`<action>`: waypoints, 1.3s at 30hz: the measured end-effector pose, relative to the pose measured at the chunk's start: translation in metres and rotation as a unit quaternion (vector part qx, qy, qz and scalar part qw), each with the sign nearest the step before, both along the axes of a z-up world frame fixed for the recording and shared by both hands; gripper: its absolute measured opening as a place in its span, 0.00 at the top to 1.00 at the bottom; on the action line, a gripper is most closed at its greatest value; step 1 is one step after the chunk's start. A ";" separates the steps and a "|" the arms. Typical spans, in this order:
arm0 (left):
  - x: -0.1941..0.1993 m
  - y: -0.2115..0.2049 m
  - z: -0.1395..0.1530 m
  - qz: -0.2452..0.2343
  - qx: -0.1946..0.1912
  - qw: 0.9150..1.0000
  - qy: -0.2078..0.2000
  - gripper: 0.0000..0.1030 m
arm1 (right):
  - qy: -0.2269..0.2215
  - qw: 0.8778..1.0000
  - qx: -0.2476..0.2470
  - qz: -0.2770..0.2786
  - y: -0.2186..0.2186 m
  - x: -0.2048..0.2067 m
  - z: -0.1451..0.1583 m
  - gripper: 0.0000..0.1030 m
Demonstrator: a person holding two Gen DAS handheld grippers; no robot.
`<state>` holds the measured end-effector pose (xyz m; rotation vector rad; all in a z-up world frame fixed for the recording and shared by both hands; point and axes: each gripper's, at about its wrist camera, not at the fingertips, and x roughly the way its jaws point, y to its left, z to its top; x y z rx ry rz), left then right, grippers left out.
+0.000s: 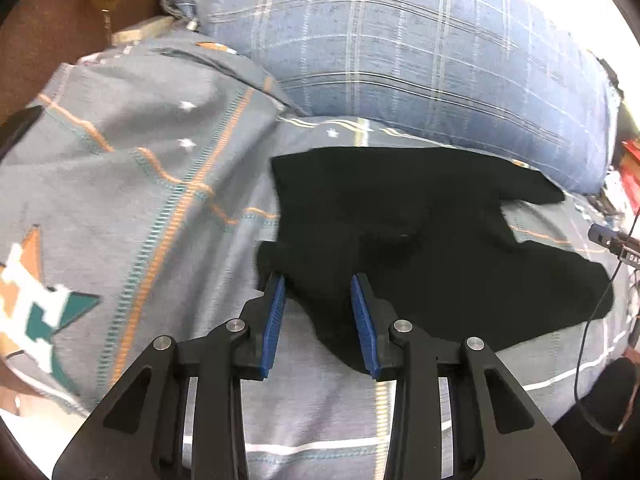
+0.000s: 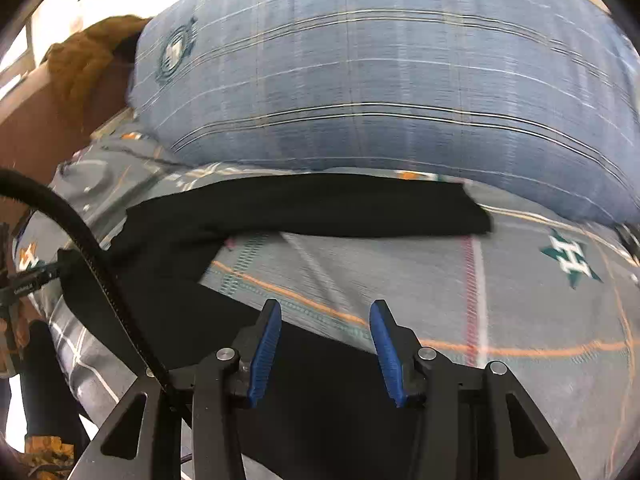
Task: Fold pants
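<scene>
place: bedroom | proof: patterned bedsheet (image 1: 120,200), plaid pillow (image 1: 420,48) (bed)

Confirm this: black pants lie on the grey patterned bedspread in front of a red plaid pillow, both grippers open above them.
Not quite: the pillow is blue plaid, not red, as the right wrist view shows. The black pants do lie on the grey bedspread, left gripper and right gripper open.

Left tongs (image 1: 318,282) parted, right tongs (image 2: 325,309) parted, both tilted downward

2 wrist fisheyes, close above the bed, angled down past their fingers (image 1: 276,320) (shared: black pants (image 1: 420,248), blue pillow (image 1: 420,60)).
</scene>
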<state>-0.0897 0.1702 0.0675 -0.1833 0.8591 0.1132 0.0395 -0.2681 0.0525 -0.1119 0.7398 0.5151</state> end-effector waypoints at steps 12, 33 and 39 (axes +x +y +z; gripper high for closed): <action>0.013 0.013 0.018 0.002 0.025 1.000 -0.010 0.68 | 0.011 0.999 -0.026 0.036 0.043 0.020 -0.010 0.56; 0.197 -0.015 -0.011 -0.216 -0.018 0.974 0.068 0.43 | -0.017 0.984 -0.094 0.149 0.103 0.128 0.009 0.44; 0.234 -0.017 -0.029 -0.234 0.009 0.970 0.069 0.43 | 0.007 0.966 -0.153 0.208 0.133 0.172 -0.011 0.37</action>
